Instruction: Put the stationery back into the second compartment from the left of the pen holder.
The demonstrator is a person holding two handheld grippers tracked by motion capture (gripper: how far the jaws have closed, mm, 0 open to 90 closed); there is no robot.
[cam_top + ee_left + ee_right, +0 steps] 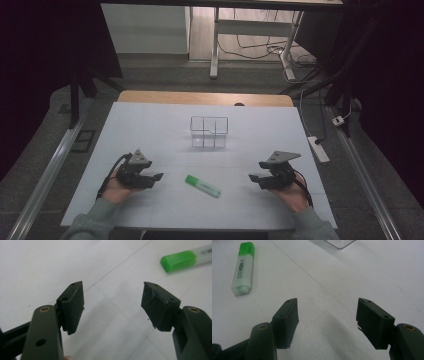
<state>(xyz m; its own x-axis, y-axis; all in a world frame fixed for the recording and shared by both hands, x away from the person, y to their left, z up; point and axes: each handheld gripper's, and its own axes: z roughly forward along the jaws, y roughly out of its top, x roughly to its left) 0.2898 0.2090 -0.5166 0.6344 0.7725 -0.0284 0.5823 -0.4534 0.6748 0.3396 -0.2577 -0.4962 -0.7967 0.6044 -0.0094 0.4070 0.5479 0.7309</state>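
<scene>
Highlighter (186, 258) body beyond frame edge

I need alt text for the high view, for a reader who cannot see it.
A green highlighter lies on a white table between the left gripper and the right gripper, both open and hand-held. A clear divided container stands farther back.

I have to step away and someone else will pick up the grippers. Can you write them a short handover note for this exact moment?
Left gripper: open, nothing between its jaws, left of the highlighter.
Right gripper: open, nothing held, right of it.
Green highlighter: flat on the white table between the grippers, cap on, untouched.
Clear divided holder: upright farther back, looks empty.
Done: nothing in the holder.
Left: probably grip the highlighter and put it in the holder.
</scene>
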